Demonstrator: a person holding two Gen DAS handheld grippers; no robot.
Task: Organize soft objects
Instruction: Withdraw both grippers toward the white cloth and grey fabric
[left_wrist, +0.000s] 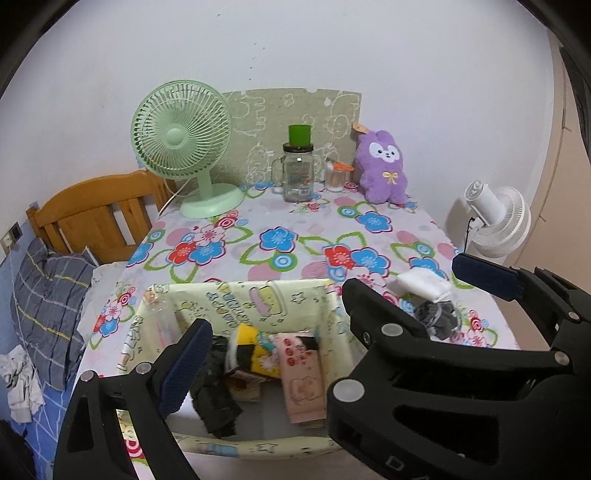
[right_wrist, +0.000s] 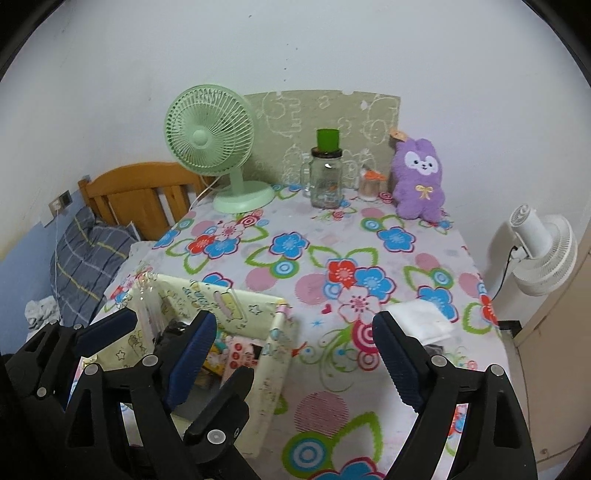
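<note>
A pale yellow fabric storage box stands at the table's front left and holds several soft items, among them black cloth and a pink pack. My left gripper is open and empty above the box. The box also shows in the right wrist view. A white folded cloth and a dark grey bundle lie right of the box. My right gripper is open and empty, with the white cloth by its right finger. A purple plush rabbit sits at the back right.
A green desk fan, a glass jar with a green lid and a small cup stand along the back of the floral tablecloth. A white fan is at the right. A bed with a plaid pillow is at the left.
</note>
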